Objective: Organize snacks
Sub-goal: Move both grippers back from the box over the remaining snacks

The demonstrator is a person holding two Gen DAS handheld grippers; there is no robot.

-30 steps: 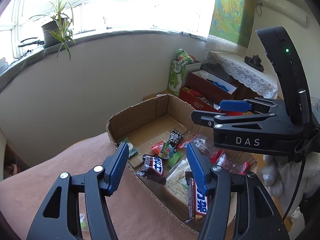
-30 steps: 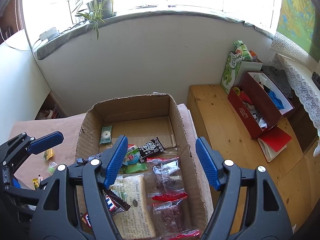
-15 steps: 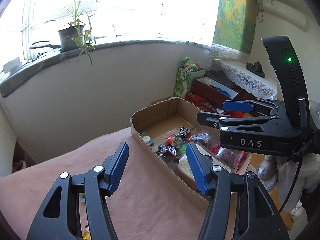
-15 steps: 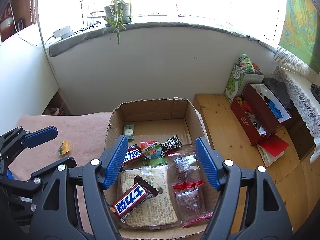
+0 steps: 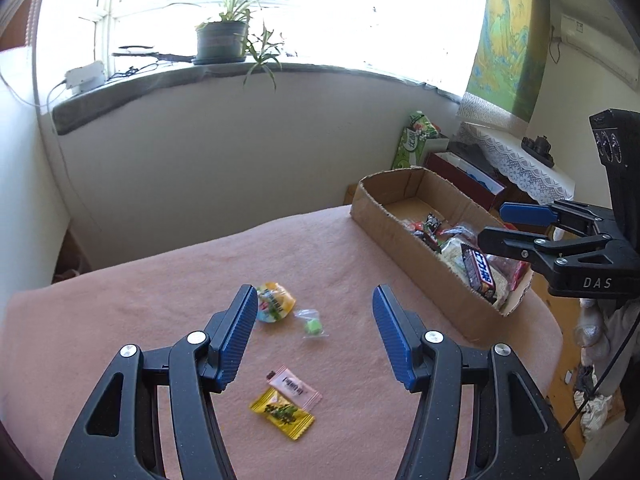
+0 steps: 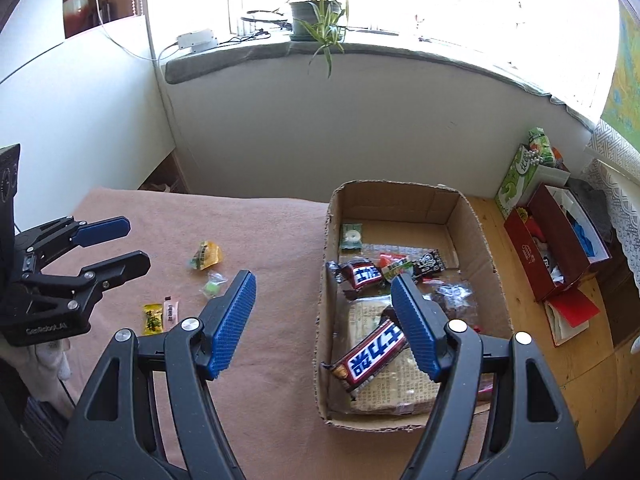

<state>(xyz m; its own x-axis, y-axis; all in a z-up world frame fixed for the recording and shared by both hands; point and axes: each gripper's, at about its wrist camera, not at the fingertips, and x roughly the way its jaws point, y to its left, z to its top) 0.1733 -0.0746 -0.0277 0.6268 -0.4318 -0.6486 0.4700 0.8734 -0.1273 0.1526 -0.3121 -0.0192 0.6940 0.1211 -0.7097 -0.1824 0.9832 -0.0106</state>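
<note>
A cardboard box (image 6: 486, 248) on the pink cloth holds several snacks, among them two chocolate bars (image 6: 374, 354) and a cracker pack (image 6: 394, 388); it also shows in the left wrist view (image 5: 384, 220). Loose on the cloth lie a yellow-orange packet (image 5: 276, 303), a small green candy bag (image 5: 313, 324), a pink sachet (image 5: 295, 387) and a yellow candy packet (image 5: 282, 411). My left gripper (image 5: 312, 334) is open and empty above these loose snacks. My right gripper (image 6: 324, 320) is open and empty above the box's left wall.
The pink cloth (image 5: 160, 288) covers the table. A wooden bench (image 6: 560, 360) on the right carries a red box (image 6: 560, 240) and a green tissue box (image 6: 520, 176). A potted plant (image 5: 224, 40) stands on the windowsill behind.
Both grippers have drawn back and left from the box. The left one now looks at the loose snacks on the cloth. A chocolate bar now lies on the cracker pack.
</note>
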